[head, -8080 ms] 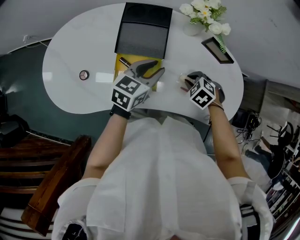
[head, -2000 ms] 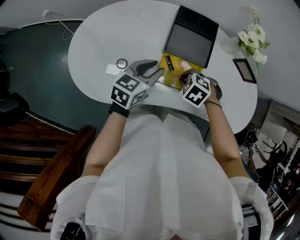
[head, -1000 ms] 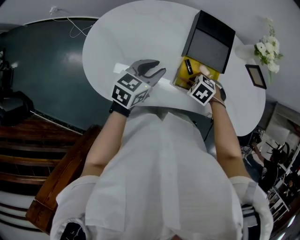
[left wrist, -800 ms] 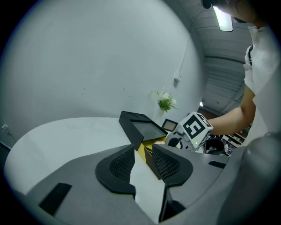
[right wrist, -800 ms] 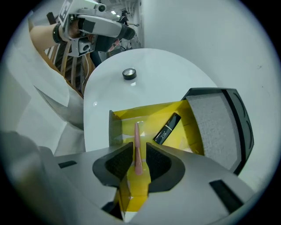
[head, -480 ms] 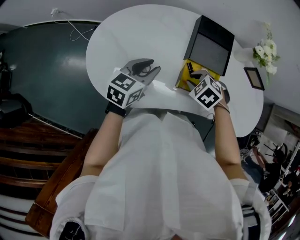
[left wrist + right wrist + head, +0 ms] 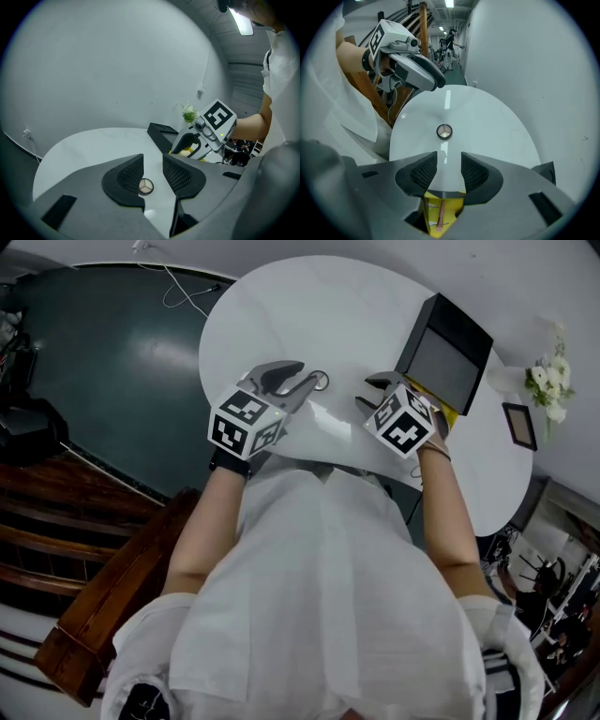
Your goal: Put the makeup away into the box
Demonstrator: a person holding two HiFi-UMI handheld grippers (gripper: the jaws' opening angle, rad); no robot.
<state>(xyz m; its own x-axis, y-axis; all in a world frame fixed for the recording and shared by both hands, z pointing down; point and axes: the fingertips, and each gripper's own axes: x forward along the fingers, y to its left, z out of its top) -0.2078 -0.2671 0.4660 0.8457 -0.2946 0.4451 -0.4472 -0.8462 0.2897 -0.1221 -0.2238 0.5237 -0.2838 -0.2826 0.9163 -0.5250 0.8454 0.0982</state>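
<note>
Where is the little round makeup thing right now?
In the head view, the round makeup case lies on the white table, left of the black box, just ahead of the left gripper, whose jaws are apart.

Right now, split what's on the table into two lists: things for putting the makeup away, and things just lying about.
For the job:
- round compact, lying on the table
- open box with a yellow lining
- pink stick, already in the box

Lying about:
- flowers
- picture frame
</note>
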